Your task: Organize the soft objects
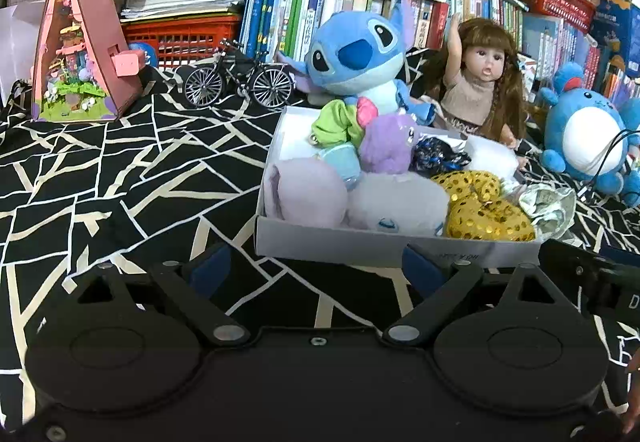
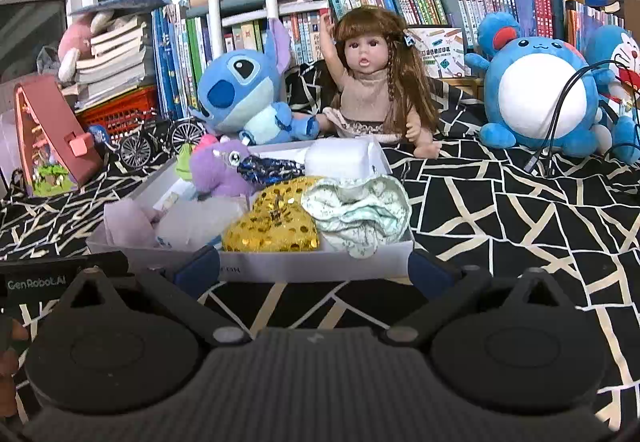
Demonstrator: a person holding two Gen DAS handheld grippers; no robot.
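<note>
Nearest the cameras, the left gripper (image 1: 316,266) and right gripper (image 2: 314,268) are held spread wide and empty, just short of the white box (image 2: 280,268). Soft toys, among them a gold sequin pouch (image 2: 272,226) and purple plush (image 2: 218,172), are already packed inside. Beyond, the blue plush (image 2: 240,94) sits unboxed; a wide, soft grasp would likely be needed.

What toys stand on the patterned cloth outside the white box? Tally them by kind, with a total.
Plush toys: 3 (Stitch plush, round blue plush, Doraemon plush)
Doll: 1
Model bicycle: 1
Miniature A-frame house: 1
Total: 6
</note>
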